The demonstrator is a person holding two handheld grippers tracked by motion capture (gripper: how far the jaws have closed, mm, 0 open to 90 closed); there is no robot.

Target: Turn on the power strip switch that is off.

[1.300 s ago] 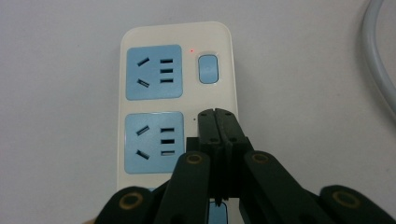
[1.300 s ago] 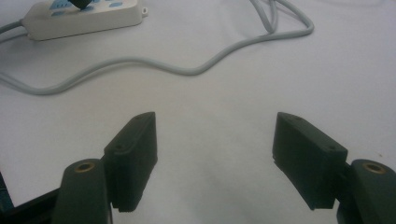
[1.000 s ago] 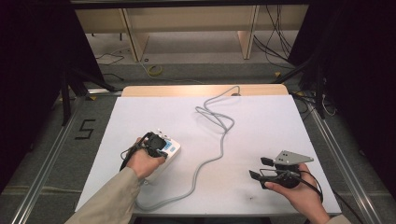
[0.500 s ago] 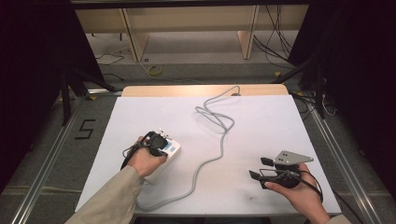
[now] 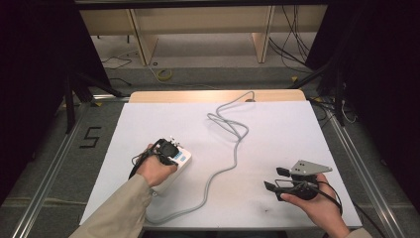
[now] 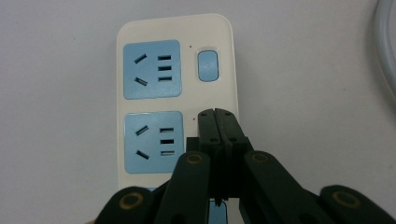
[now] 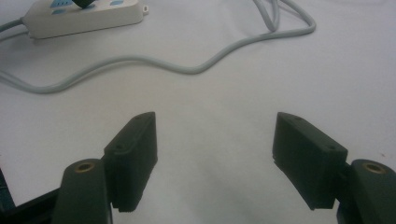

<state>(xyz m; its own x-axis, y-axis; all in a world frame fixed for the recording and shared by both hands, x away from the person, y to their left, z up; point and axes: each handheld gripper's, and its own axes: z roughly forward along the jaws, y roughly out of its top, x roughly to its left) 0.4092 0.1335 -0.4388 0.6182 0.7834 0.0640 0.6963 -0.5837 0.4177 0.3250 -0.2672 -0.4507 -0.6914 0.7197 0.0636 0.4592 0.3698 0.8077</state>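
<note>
Left hand-held gripper, jaws pressed together, unmoved over the smooth white rounded power strip; right hand-held gripper gapes empty.

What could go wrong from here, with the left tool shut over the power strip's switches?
The left tool, jaws shut, sits beside the lower socket near the blue switch of the power strip; a slip could hit the socket face instead. The strip could skid on the table. The grey cable loops loose and might snag the open right tool.
</note>
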